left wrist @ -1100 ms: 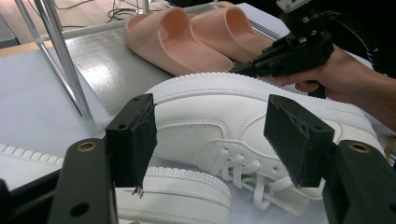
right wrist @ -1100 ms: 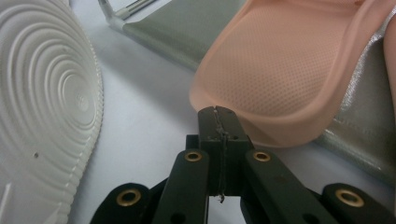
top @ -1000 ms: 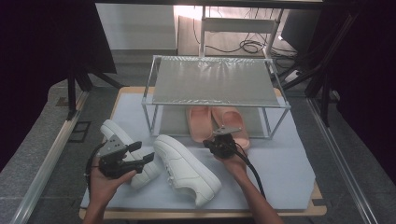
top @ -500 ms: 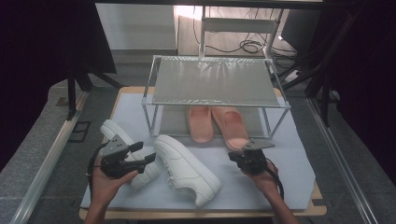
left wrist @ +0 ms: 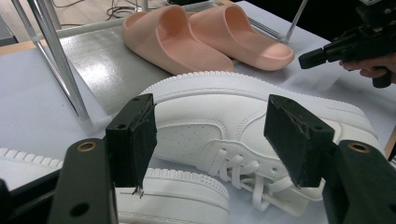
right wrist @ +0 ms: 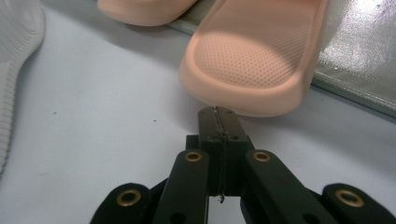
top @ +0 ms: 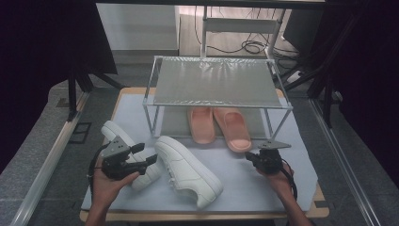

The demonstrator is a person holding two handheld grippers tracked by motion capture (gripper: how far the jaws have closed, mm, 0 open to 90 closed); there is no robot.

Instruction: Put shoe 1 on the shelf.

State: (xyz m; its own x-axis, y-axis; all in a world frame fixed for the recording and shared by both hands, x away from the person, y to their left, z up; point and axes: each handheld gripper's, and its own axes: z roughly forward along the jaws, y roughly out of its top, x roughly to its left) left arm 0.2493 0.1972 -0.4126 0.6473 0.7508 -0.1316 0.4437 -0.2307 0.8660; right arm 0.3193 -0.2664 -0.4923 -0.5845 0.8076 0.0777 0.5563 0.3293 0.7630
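On the pale mat point(top: 244, 181), white sneaker point(top: 188, 170) diagonal, toe seemingly near-right; left gripper point(top: 149, 154) fingers wide, empty.

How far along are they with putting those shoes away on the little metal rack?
About halfway, it seems. The pair of pink foam slides already sits on the lower level of the metal wire rack. The open left gripper faces one white lace-up sneaker without gripping it; the right gripper is shut and empty by the slides. Both sneakers, including the second white sneaker, remain on the grey mat.
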